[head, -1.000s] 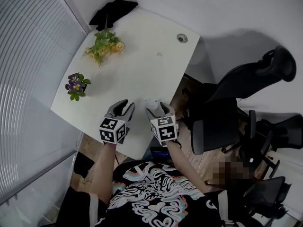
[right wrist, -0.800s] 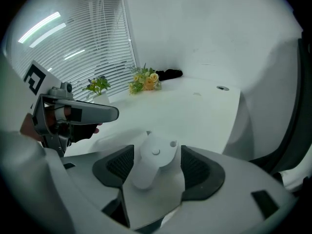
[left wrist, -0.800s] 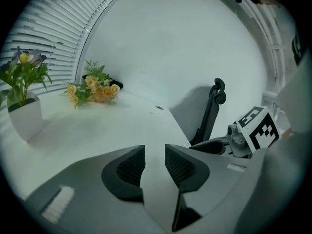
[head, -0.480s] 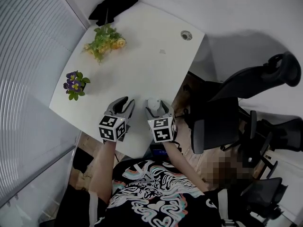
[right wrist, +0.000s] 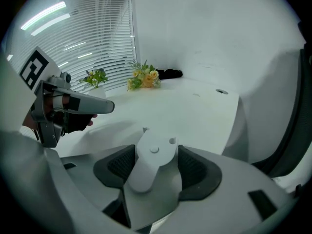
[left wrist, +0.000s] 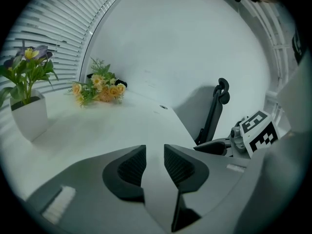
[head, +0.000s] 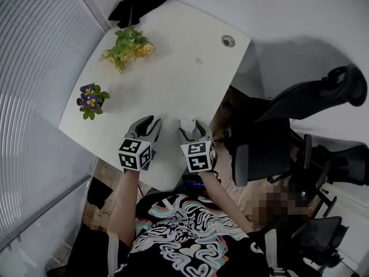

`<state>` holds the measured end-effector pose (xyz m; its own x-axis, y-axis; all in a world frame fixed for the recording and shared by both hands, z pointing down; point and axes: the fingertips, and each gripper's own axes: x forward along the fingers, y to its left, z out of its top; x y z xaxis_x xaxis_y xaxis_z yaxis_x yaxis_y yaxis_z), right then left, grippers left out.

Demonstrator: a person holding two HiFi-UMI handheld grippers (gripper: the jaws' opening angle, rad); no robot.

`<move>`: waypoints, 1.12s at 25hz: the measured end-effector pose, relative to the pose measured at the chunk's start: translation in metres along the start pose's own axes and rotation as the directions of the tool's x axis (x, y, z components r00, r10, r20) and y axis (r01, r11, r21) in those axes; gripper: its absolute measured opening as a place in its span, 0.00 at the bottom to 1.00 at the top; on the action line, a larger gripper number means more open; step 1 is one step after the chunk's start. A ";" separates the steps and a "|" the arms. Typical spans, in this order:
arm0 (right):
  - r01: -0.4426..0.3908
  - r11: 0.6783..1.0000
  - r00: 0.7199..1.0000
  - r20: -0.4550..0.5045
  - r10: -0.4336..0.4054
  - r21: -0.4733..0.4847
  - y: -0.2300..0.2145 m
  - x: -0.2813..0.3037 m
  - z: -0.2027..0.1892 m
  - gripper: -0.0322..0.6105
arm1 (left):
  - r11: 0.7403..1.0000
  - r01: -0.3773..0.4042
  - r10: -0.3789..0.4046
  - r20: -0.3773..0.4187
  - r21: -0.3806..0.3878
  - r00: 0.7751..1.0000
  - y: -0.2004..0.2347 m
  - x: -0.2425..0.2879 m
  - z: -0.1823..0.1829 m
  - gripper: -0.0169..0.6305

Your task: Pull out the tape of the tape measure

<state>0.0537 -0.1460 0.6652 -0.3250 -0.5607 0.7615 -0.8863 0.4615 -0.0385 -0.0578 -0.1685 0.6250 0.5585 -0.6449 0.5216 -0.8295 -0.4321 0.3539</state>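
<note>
A small white tape measure (right wrist: pixel 148 165) sits between the pads of my right gripper (right wrist: pixel 156 155), near the front edge of the white table (head: pixel 173 62). The jaws are closing on the tape measure and the pads touch its sides. No tape is drawn out that I can see. In the head view the tape measure (head: pixel 186 123) shows as a white lump at the right gripper's (head: pixel 188 127) tips. My left gripper (head: pixel 149 122) hovers a little to its left. The left gripper's (left wrist: pixel 155 152) jaws are narrowing, a gap remains, and nothing is between them.
A yellow flower bunch (head: pixel 128 48), a potted purple flower (head: pixel 90 101) and a black cloth (head: pixel 141 2) lie at the table's far left. A round cable grommet (head: pixel 228 40) sits at the far right. Black office chairs (head: pixel 288 131) stand close to the right.
My left gripper's jaws have narrowed slightly. Both grippers have stayed at the table's front edge, with the tape measure still in the right one.
</note>
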 end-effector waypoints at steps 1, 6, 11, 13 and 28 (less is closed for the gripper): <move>-0.005 1.000 1.000 -0.012 0.005 0.000 -0.001 0.000 0.000 0.47 | 1.000 0.000 0.000 0.008 0.001 1.000 0.000 -0.001 0.001 0.20; -0.029 1.000 0.999 -0.046 0.028 -0.013 -0.002 0.001 0.000 0.43 | 1.000 0.000 0.000 0.015 0.008 1.000 -0.001 -0.002 0.001 0.19; -0.044 0.999 0.997 -0.056 0.044 -0.002 -0.006 0.001 -0.003 0.42 | 0.999 0.005 -0.006 0.033 0.039 0.999 -0.009 0.000 0.006 0.18; -0.053 0.999 0.997 -0.061 0.054 0.009 -0.005 0.003 -0.002 0.42 | 0.999 0.011 -0.012 0.029 0.042 1.000 -0.010 0.000 0.006 0.18; -0.142 0.986 0.985 -0.085 0.150 0.089 0.005 -0.014 0.012 0.42 | 0.998 0.039 -0.041 0.041 0.046 0.998 -0.021 -0.003 0.010 0.18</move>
<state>0.0498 -0.1441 0.6468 -0.4249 -0.4246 0.7995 -0.8568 0.4737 -0.2038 -0.0420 -0.1636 0.6075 0.5911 -0.6521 0.4748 -0.8065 -0.4852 0.3378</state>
